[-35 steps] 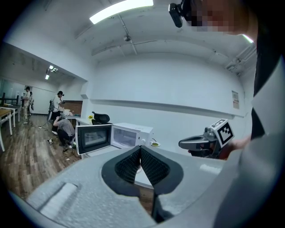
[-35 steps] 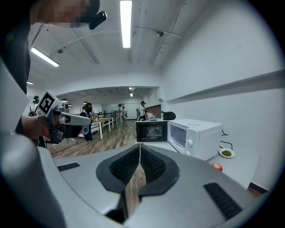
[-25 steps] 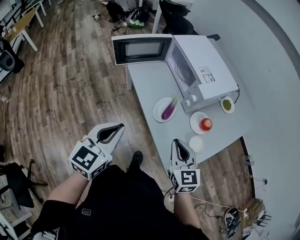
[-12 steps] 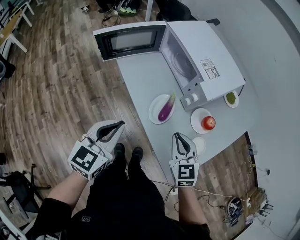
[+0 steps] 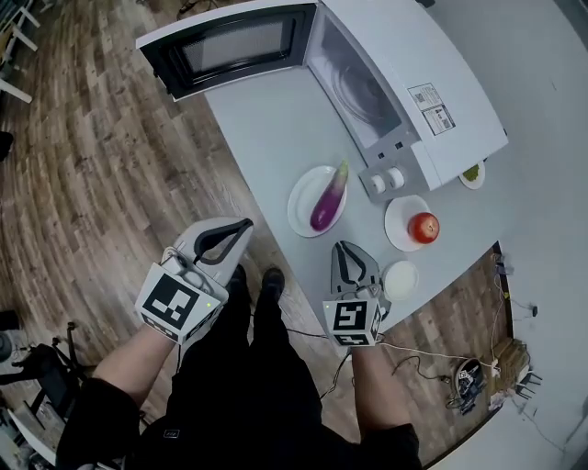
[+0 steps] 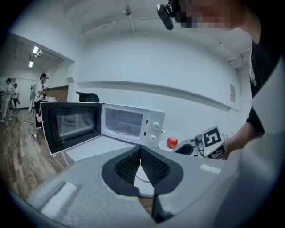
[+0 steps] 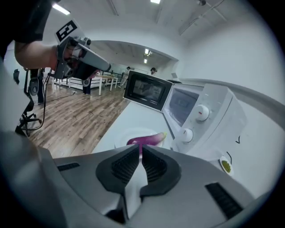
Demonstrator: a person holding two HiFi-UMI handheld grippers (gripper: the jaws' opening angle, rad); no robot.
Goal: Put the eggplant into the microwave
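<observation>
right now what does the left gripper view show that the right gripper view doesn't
Only the left gripper view: the red fruit and the right gripper. Only the right gripper view: the eggplant, the small dish of something green and the left gripper. Both: the microwave with its door open, and the wood floor.

Underfoot, brown wood-plank flooring (image 5: 101,156) running the length of the room. On it, a pale grey rectangular tabletop (image 5: 266,119), backed by a plain white wall (image 6: 178,67) with a shallow ledge along it. By the table's near end, loose black and white cables (image 5: 432,356) across the boards. Overhead, a white ceiling with bright strip lights (image 7: 153,2). Further back, white-legged desks (image 7: 104,80) and a black office chair (image 6: 87,96).
</observation>
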